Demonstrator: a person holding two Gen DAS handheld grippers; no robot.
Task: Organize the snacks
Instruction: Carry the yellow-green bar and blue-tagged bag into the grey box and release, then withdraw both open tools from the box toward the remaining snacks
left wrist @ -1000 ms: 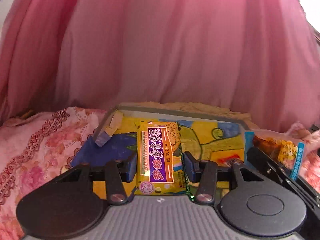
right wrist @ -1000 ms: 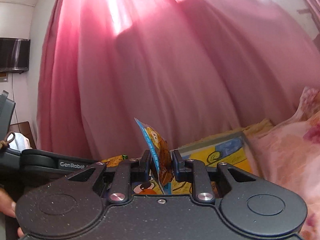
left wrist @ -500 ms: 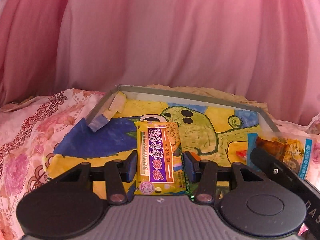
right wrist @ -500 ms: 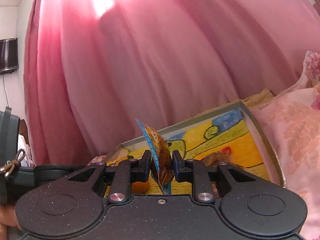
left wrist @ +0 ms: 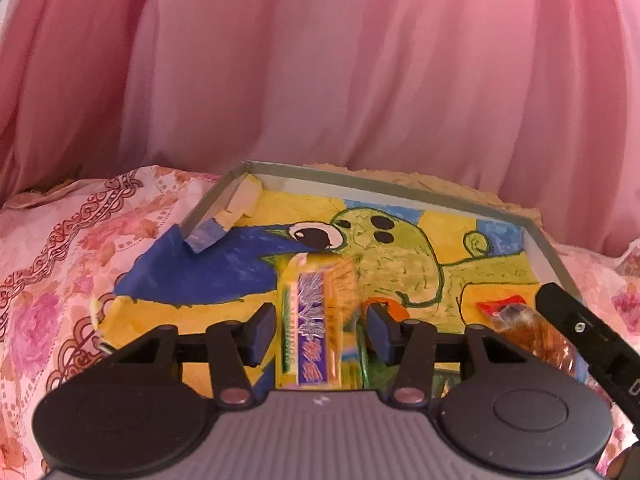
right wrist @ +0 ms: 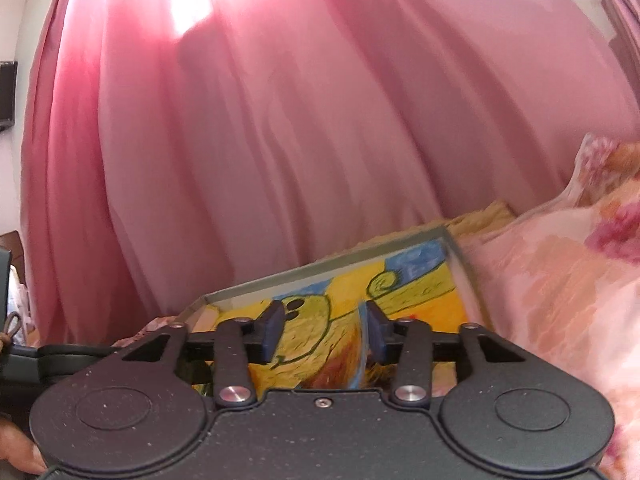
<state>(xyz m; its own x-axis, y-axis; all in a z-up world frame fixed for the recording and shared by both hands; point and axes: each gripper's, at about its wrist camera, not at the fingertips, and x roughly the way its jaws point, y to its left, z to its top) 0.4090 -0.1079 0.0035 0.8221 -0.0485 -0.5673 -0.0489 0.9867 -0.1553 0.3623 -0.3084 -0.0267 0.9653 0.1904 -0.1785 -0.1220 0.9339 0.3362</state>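
While both jaw pairs stand spread over the painted tray [left wrist: 544, 240], left gripper [left wrist: 322, 330] has the blurred biscuit pack [left wrist: 314, 320] loose between them, right gripper [right wrist: 323, 330] a blurred snack bag [right wrist: 352, 360] by its right finger.

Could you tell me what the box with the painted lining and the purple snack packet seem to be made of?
The box looks like grey cardboard: thin matte walls, one side torn and folded down. Its lining looks like paper painted in matte yellow, blue and green, with visible brush or crayon strokes. The purple snack packet seems to be glossy plastic film, judging by its sheen, though it is blurred.
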